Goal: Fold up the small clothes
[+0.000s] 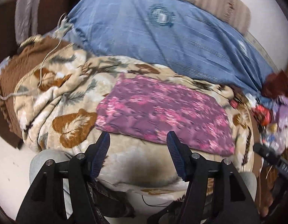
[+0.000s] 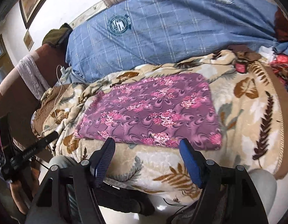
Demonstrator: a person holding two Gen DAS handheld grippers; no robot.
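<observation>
Both claws stand wide and empty: left claw (image 1: pixel 138 137), right claw (image 2: pixel 146 143), each just short of the near edge of the folded purple floral garment (image 2: pixel 149 113). It lies flat on the leaf-patterned blanket (image 2: pixel 242 112), below the blue checked pillow (image 2: pixel 162 31).

Soft even indoor light; left view motion-smeared, right sharper; fisheye bending, dark vignette at edges.
</observation>
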